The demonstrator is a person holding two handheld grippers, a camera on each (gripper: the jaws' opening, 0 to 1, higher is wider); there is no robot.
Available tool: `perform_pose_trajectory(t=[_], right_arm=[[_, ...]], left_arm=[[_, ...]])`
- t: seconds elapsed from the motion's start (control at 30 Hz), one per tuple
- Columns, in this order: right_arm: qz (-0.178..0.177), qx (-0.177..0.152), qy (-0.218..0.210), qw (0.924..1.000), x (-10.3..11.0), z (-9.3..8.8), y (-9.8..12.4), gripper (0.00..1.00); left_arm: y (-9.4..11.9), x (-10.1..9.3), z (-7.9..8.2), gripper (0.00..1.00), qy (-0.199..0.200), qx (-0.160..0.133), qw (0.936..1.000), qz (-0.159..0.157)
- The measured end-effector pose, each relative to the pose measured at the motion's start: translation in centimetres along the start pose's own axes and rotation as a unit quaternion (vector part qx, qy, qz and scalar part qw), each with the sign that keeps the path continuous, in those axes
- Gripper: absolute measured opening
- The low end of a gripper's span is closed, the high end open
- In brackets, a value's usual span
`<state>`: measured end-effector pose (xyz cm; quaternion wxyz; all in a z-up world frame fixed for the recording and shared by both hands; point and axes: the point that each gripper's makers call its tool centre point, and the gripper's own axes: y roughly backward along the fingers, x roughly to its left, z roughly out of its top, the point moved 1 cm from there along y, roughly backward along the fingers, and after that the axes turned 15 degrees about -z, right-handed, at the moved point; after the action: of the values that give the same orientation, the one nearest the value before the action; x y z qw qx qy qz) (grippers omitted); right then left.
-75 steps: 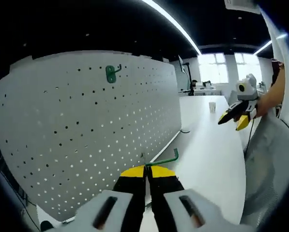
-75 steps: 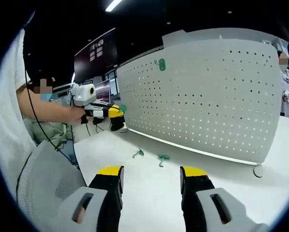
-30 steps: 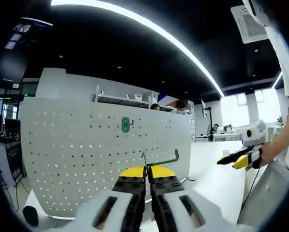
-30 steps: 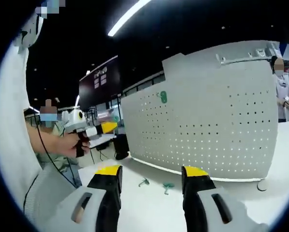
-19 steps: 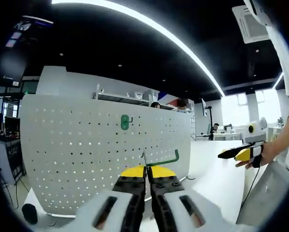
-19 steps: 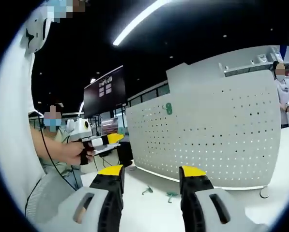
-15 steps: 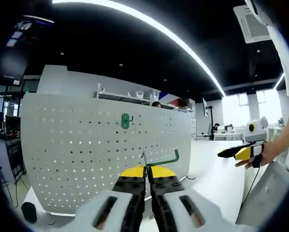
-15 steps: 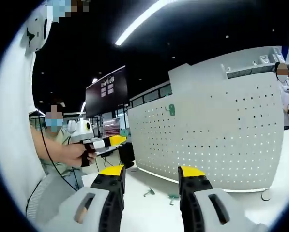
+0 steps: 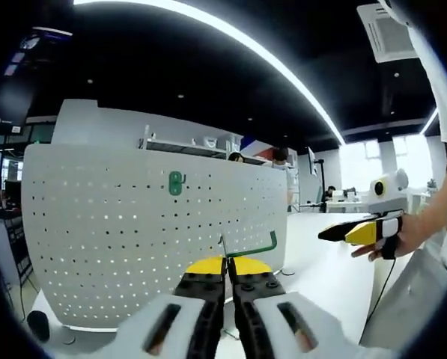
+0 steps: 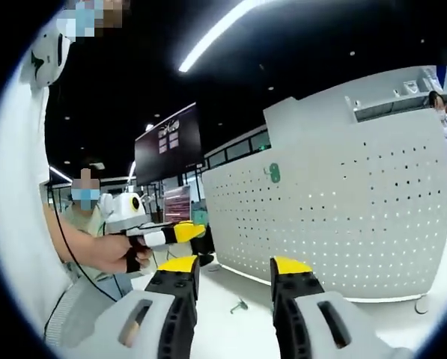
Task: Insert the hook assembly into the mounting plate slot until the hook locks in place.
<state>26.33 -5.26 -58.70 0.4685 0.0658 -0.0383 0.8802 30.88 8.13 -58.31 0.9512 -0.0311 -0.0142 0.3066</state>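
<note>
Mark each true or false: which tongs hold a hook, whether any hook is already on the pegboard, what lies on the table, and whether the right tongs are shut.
1. The left tongs are shut on a green hook. True.
2. The pegboard carries no hook. False: a green mounted hook sits near its top.
3. The right tongs are shut on a hook. False: they are open, holding nothing.
4. A small loose hook lies on the white table. True.

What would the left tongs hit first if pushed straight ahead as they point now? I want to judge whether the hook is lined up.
Probably the white pegboard: the left tongs, shut on the green hook, point at its lower holes, below the mounted green hook. Depth is unclear.
</note>
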Motion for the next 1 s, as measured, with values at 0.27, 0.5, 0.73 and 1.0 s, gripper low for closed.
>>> perform_pose_trajectory(t=[0.27,0.5,0.73,1.0], right_arm=[[0.008,-0.008,-0.003,0.9999,0.7,0.4,-0.6,0.30],[0.015,-0.010,-0.003,0.9998,1.5,0.9,-1.6,0.30],[0.023,-0.019,-0.003,0.9995,2.4,1.5,-2.4,0.28],[0.034,-0.021,-0.011,0.9991,3.3,1.9,-3.2,0.21]], left_arm=[[-1.1,-1.2,0.0,0.02,-0.003,0.006,0.9999,-0.008],[-1.8,-1.9,0.2,0.02,-0.003,0.004,1.0000,-0.008],[-2.2,-2.5,0.0,0.02,0.001,0.005,0.9999,-0.010],[-2.7,-3.4,-0.2,0.02,-0.007,0.015,0.9998,-0.010]])
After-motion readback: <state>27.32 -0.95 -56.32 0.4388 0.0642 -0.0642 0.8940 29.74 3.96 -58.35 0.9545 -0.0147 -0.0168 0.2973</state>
